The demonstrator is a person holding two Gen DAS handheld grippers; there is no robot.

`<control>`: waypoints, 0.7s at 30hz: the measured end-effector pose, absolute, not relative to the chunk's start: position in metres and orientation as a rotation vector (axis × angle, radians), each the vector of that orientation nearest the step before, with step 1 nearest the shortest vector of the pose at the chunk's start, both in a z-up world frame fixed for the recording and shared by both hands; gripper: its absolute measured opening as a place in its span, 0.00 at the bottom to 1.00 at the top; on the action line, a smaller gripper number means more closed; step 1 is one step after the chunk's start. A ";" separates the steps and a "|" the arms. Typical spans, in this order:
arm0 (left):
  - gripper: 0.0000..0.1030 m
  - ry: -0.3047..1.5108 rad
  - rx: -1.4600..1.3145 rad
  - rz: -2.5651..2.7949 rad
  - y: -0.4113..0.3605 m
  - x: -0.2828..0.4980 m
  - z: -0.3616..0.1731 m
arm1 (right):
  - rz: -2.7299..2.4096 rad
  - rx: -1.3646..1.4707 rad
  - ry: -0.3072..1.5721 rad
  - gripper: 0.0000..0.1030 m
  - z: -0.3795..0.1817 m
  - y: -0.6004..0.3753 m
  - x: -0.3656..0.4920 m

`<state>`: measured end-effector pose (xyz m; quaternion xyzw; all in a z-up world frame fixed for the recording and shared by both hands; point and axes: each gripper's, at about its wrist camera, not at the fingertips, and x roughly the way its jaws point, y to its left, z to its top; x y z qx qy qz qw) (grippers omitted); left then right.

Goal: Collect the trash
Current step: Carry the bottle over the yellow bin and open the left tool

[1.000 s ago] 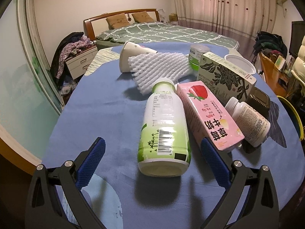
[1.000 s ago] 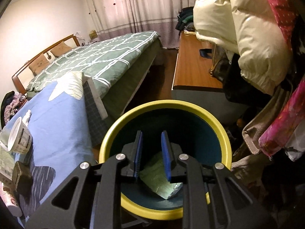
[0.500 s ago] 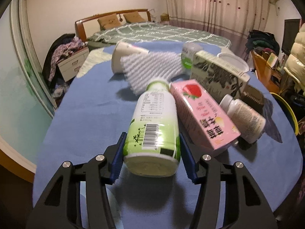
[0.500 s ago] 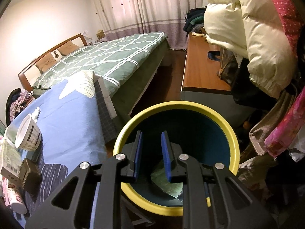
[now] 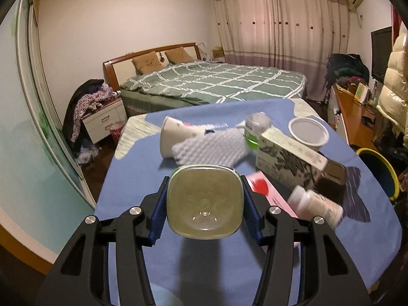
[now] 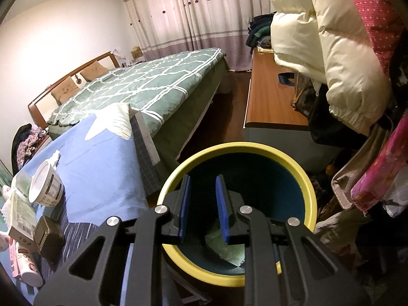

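A: Bedroom, trash round under way. Left gripper [image 5: 204, 210] clamped on a green-and-white bottle [image 5: 204, 201], base toward the lens, lifted clear of the blue cloth [image 5: 132, 176] on the table.

B: And the right gripper [image 6: 202, 207]?

A: Narrow gap, nothing between the blue pads, poised over the yellow-rimmed bin [image 6: 293, 168] on the floor to the right of the table.

B: Step in hand?

A: By the look of it, carrying the bottle off. Next move likely calls for a swing to the right, past the table edge, then release above the bin's mouth.

B: Left behind on the cloth?

A: Pink carton [image 5: 270, 196] just right of the bottle, white pill bottle [image 5: 316, 205], patterned box [image 5: 288, 158], white tub [image 5: 308, 134], foam netting [image 5: 209, 150], paper cup [image 5: 169, 141] farther off.

B: Hard to read?

A: Bottle's neck and label hidden behind its own base. Far items blurred. Something pale green at the bin's bottom, half hidden by the pads, not identifiable.
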<state>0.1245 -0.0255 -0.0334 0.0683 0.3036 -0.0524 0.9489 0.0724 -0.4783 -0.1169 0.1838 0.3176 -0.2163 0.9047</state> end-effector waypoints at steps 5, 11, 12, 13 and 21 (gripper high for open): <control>0.50 0.593 0.129 -0.076 -0.023 0.149 -0.030 | -0.447 0.384 0.651 0.19 -0.116 -0.479 0.071; 0.50 0.581 0.129 -0.076 -0.024 0.169 -0.019 | -0.444 0.387 0.645 0.19 -0.113 -0.479 0.068; 0.50 0.576 0.126 -0.079 -0.023 0.169 -0.014 | -0.444 0.388 0.641 0.19 -0.112 -0.479 0.067; 0.50 0.567 0.130 -0.078 -0.022 0.168 -0.008 | -0.444 0.390 0.638 0.19 -0.112 -0.479 0.066; 0.50 0.500 0.172 -0.137 -0.049 0.145 0.038 | -0.437 0.407 0.604 0.19 -0.105 -0.482 0.055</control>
